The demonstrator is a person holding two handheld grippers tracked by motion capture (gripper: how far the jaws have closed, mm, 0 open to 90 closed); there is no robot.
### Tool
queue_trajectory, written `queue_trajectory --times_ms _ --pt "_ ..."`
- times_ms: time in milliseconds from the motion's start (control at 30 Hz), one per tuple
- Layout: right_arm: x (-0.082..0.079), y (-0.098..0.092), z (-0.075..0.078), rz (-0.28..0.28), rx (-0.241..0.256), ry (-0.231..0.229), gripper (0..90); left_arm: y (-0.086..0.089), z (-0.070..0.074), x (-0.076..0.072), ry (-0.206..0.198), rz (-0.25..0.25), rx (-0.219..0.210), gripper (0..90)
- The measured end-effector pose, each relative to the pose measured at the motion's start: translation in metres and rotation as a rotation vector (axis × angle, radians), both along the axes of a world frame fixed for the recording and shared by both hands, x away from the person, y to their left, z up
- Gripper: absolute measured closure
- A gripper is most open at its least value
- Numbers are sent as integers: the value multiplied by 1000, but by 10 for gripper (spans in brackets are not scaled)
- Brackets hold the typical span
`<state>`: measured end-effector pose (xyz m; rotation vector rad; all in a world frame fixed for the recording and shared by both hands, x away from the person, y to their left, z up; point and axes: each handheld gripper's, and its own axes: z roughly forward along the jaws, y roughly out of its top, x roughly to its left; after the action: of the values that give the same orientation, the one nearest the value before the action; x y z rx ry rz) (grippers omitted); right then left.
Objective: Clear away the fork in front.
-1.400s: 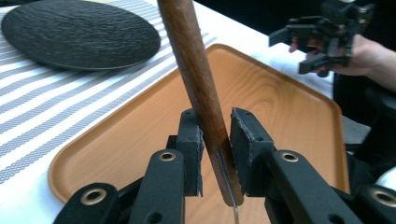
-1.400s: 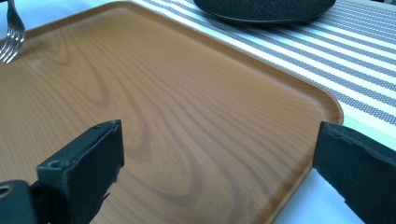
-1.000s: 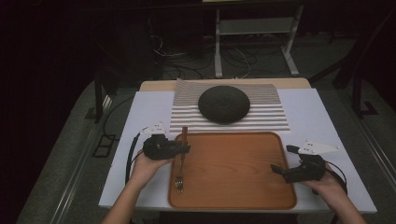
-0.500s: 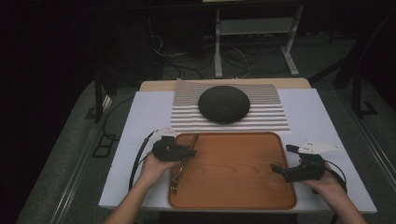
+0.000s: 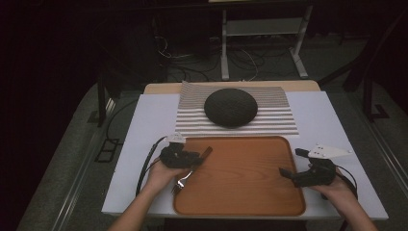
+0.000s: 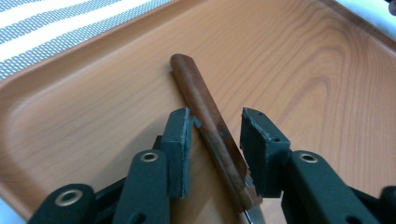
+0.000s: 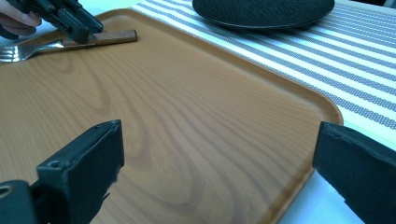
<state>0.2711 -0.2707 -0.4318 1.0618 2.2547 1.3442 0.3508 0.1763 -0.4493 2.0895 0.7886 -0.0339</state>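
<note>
Loosely, left tongs (image 6: pixel 215 140) straddling fork (image 6: pixel 210 126), tray (image 5: pixel 250 192) centre bare

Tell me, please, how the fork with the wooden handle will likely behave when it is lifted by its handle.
The fork looks stiff, so it should not bend. The left hand-held gripper straddles the handle well back from the metal tines, so the tine end may dip. The smooth, narrow handle could slip or twist.

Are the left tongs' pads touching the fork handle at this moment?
Cannot tell. In the left gripper view, the left tongs straddle the fork handle with slivers of tray showing beside it, yet lower down the pads overlap the handle.
</note>
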Motion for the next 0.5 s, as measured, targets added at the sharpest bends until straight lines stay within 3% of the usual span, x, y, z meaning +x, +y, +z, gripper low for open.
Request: queue_trajectory --times_ms 133,367,433,500 --pt "1 -1 -1 -1 0 3 23 5 6 0 -30 16 -19 611" --pt "1 -2 -2 -3 -3 9 24 -2 19 -1 -60 -12 -42 816" --pt "1 -3 -2 -7 6 10 24 -11 20 2 -53 -37 -27 889" --pt "0 -4 -2 -6 7 7 24 -24 20 5 -56 -64 32 895"
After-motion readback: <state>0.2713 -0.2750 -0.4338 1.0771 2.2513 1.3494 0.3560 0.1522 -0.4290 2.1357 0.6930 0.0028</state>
